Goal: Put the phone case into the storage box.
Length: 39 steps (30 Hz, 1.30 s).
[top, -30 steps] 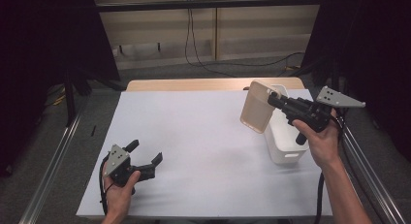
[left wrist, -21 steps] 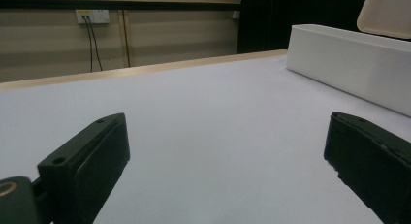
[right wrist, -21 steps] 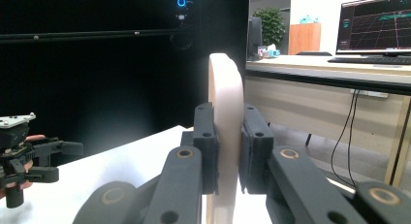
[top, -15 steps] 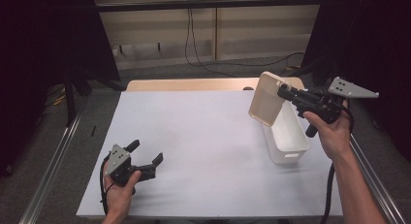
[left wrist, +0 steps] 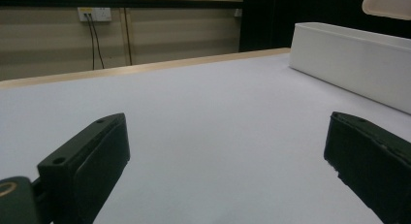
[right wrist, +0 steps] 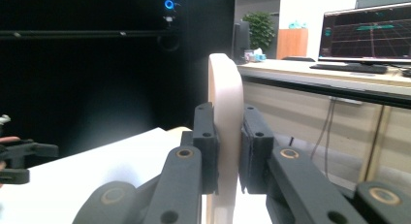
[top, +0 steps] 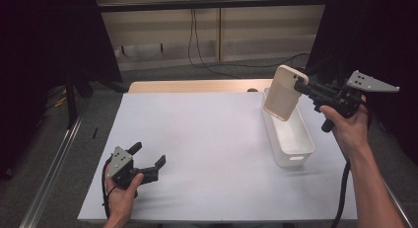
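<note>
On the white table (top: 207,139), well to the left of the white bin (top: 288,134) and near the front edge, the left gripper (top: 147,159) rests in a hand (top: 121,196), its jaws spread wide with nothing between them. From the left gripper view, bare tabletop stretches ahead to the bin's long side wall. Above the bin's far end, the right gripper (top: 299,86) is clamped on the upper edge of a beige phone case (top: 282,94), which hangs tilted in the air over the bin. From the right gripper view, the case stands edge-on, squeezed between both pads (right wrist: 206,141).
</note>
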Each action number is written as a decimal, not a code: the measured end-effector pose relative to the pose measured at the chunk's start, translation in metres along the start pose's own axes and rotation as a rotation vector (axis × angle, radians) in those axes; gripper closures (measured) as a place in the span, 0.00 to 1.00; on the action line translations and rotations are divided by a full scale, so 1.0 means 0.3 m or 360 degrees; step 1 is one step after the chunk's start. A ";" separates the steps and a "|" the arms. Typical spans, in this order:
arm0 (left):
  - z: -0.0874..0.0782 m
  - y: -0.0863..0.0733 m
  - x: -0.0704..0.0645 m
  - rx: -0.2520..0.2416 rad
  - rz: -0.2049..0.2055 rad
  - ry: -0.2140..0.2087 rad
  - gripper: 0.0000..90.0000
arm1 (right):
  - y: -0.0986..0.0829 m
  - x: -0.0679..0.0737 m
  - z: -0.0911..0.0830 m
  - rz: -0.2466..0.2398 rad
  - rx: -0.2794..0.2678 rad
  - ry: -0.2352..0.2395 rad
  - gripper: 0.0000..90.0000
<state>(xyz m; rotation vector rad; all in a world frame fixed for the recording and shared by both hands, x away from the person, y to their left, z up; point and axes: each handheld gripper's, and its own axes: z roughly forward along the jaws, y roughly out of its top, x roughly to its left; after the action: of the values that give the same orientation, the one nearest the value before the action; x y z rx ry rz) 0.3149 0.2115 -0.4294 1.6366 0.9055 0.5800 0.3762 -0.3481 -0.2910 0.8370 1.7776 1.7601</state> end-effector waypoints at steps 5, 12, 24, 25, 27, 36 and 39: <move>0.001 -0.001 -0.001 0.0007 0.0004 0.0005 0.03 | 0.004 -0.037 0.003 -0.0025 0.0015 -0.0017 0.89; 0.004 -0.001 -0.002 0.0007 0.0000 -0.0006 0.03 | 0.003 -0.094 0.011 -0.0026 0.0042 -0.0042 0.89; 0.006 -0.002 -0.002 0.0002 0.0001 -0.0002 0.03 | -0.053 -0.196 0.057 0.0008 0.0078 -0.0082 0.89; 0.007 -0.002 -0.002 0.0002 0.0000 -0.0003 0.03 | -0.057 -0.205 0.061 0.0007 0.0082 -0.0082 0.89; 0.007 -0.002 -0.001 0.0012 0.0002 -0.0008 0.03 | -0.063 -0.219 0.069 0.0014 0.0086 -0.0091 0.89; 0.008 -0.002 0.001 0.0017 0.0010 -0.0002 0.03 | -0.111 -0.261 0.104 0.0046 0.0102 -0.0103 0.89; 0.009 -0.002 0.002 0.0017 0.0004 0.0000 0.03 | -0.124 -0.270 0.119 0.0048 0.0110 -0.0108 0.89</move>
<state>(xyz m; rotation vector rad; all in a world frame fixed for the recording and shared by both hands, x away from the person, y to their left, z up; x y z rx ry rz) 0.3171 0.2106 -0.4308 1.6477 0.9080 0.5778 0.4546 -0.3812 -0.3354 0.9457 1.7991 1.6769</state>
